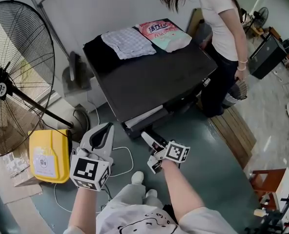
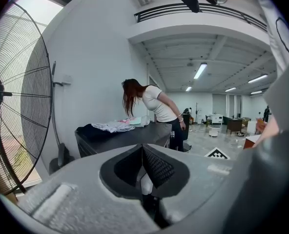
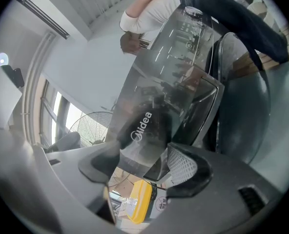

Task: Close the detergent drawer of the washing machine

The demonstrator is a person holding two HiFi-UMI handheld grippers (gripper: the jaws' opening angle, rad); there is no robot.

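Note:
The black washing machine [image 1: 149,77] stands ahead of me, its detergent drawer [image 1: 145,120] pulled out at the front left. In the right gripper view the drawer's glossy front with the Midea logo [image 3: 144,130] fills the space just ahead of the jaws. My right gripper [image 1: 150,151] [image 3: 142,162] is open and points at that front; touch cannot be told. Lower left, my left gripper [image 1: 103,129] [image 2: 142,150] is shut on nothing and stays clear of the machine [image 2: 125,135].
A person [image 1: 222,23] stands at the machine's right side. Folded clothes [image 1: 130,42] and a detergent bag [image 1: 164,34] lie on the lid. A big fan [image 1: 12,82] and a yellow container [image 1: 49,155] are at left, a wooden pallet [image 1: 237,130] at right, and a cable [image 1: 125,155] on the floor.

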